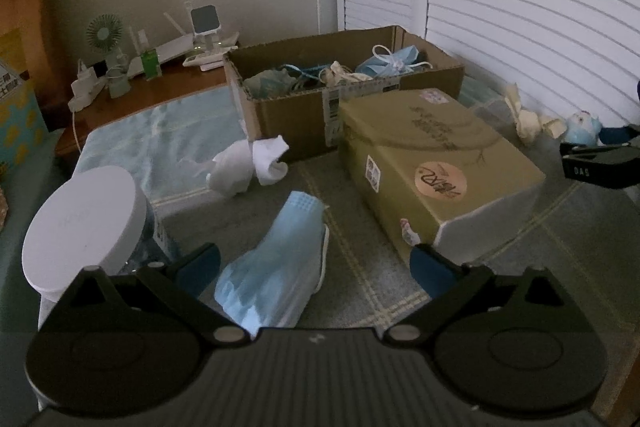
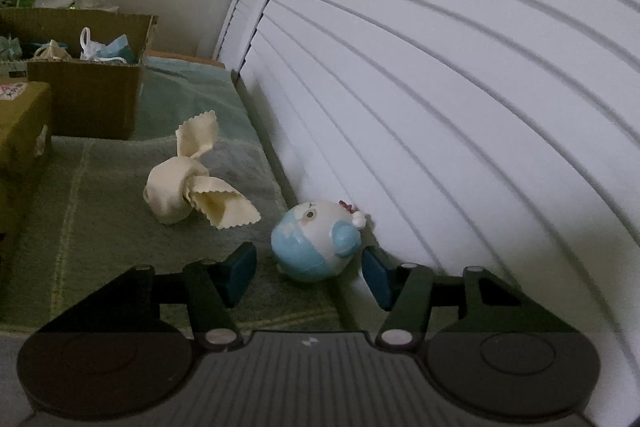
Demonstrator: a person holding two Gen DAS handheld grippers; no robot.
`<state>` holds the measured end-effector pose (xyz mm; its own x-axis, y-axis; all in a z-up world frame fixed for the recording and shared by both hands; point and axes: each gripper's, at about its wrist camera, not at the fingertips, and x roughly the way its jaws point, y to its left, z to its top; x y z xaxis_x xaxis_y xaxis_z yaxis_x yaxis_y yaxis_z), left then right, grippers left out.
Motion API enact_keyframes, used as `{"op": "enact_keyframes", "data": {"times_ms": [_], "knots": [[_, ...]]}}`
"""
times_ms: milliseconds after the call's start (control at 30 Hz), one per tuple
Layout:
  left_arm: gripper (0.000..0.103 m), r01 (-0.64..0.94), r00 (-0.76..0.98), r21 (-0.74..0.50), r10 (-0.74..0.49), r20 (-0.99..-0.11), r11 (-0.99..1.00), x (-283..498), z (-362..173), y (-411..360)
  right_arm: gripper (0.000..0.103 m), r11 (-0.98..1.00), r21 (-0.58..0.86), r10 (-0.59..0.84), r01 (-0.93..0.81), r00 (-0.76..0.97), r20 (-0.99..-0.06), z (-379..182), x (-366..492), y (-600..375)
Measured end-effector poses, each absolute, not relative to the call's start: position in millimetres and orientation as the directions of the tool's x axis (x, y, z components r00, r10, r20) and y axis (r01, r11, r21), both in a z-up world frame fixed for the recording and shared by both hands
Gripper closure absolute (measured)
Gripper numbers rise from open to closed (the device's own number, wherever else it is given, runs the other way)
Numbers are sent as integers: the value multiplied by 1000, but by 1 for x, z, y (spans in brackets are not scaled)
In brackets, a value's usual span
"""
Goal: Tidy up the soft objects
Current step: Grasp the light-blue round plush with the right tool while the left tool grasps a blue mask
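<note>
My left gripper (image 1: 316,269) is open, its fingers on either side of a blue face mask (image 1: 276,263) lying on the grey-green blanket. A white sock (image 1: 250,167) lies beyond it. An open cardboard box (image 1: 344,95) at the back holds masks and cloths. My right gripper (image 2: 310,275) is open around a round blue-and-white toy (image 2: 314,243) against the shutter wall; the toy also shows in the left wrist view (image 1: 582,127). A knotted cream cloth (image 2: 192,183) lies just left of the toy and shows in the left wrist view (image 1: 528,119) too.
A closed tan box (image 1: 436,163) lies in front of the cardboard box. A jar with a white lid (image 1: 82,227) stands at my left. A wooden side table (image 1: 132,95) holds a small fan and gadgets. White louvred shutters (image 2: 440,87) bound the right side.
</note>
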<state>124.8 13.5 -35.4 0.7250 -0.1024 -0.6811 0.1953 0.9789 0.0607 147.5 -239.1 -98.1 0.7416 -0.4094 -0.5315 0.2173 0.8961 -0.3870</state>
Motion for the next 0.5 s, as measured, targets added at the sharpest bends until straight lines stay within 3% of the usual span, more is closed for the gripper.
{"op": "enact_keyframes", "data": {"times_ms": [100, 200, 333, 500], "knots": [[4, 196, 725, 60, -104, -681, 979, 126, -36, 14, 54, 895, -389, -411, 217, 741, -532, -98, 149, -240], [9, 199, 724, 59, -106, -681, 978, 127, -38, 15, 54, 899, -380, -404, 216, 742, -534, -97, 149, -243], [24, 203, 727, 78, -97, -680, 976, 128, -39, 16, 55, 907, -367, -389, 207, 749, -537, -95, 146, -244], [26, 214, 725, 105, -86, -684, 971, 132, -42, 20, 55, 915, -358, -363, 184, 763, -535, -90, 142, -241]]}}
